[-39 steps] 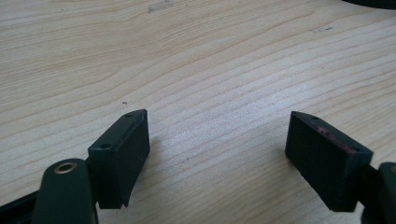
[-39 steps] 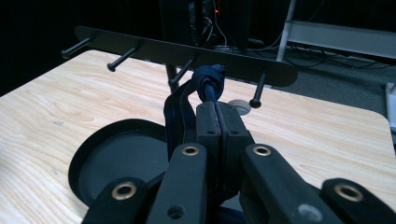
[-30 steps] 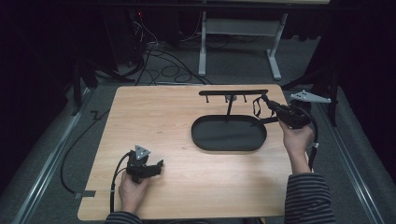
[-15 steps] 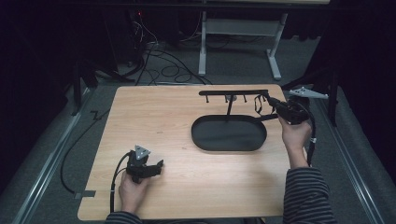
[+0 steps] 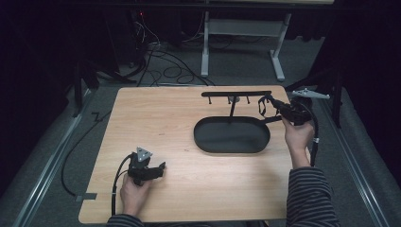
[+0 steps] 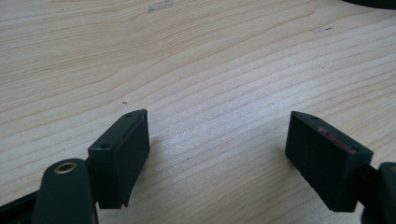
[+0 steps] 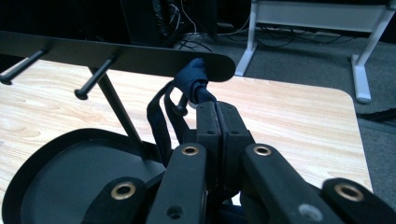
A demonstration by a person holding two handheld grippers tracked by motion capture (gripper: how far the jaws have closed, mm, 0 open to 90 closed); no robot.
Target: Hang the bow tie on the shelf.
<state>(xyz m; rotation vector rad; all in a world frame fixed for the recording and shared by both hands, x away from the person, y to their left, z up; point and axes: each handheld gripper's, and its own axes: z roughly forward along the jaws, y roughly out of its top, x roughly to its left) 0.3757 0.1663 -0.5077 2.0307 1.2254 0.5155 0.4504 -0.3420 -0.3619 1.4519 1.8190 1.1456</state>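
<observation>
Dark grey carpet and tangled cables surround the pale wooden surface. From above, the right tongs meet the black metal peg rack over its oval tray; their own view reveals them clamped on a dark blue fabric loop beside a peg. The left tongs gape wide over bare wood.

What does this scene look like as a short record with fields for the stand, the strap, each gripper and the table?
stand: black rack with pegs on a post over an oval black tray base, toward the table's far right
strap: dark blue looped strap, held up at the rack's right end beside a peg
right gripper: right gripper shut on the strap
left gripper: left gripper open, nothing between its jaws, low over bare wood at the near left
table: light wooden table
</observation>
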